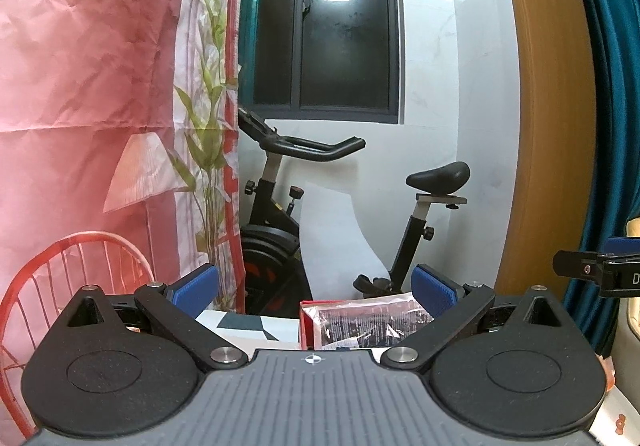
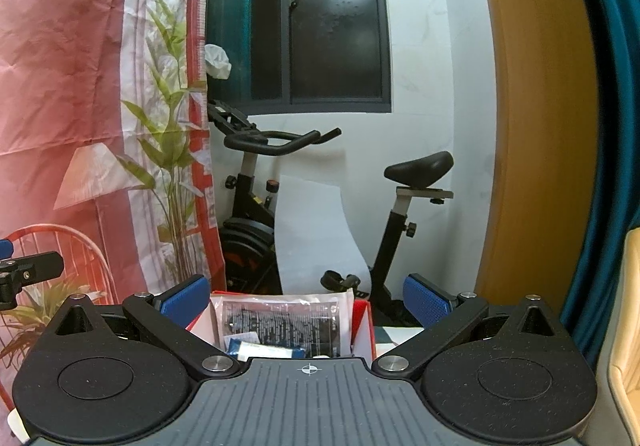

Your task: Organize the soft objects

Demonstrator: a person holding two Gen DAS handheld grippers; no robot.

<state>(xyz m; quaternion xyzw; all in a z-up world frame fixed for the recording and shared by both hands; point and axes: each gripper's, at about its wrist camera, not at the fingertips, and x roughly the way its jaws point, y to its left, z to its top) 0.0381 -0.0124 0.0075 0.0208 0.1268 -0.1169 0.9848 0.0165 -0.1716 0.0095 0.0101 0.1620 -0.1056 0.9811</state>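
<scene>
Both grippers are held up level, facing a room corner. My left gripper [image 1: 316, 292] is open and empty, its blue pads wide apart. My right gripper [image 2: 306, 296] is open and empty too. Low between the fingers stands a red box [image 2: 362, 330] holding a clear plastic packet with dark print [image 2: 280, 320]; it also shows in the left wrist view [image 1: 360, 322]. The right gripper's finger shows at the right edge of the left wrist view [image 1: 592, 272]. No other soft object is clear in view.
An exercise bike [image 1: 280, 222] stands ahead under a dark window [image 1: 344, 18]. A pink printed curtain [image 1: 88, 86] hangs on the left. A wooden door frame [image 1: 548, 126] and teal curtain [image 1: 608, 86] are on the right. A cream cushion [image 2: 628, 326] is at far right.
</scene>
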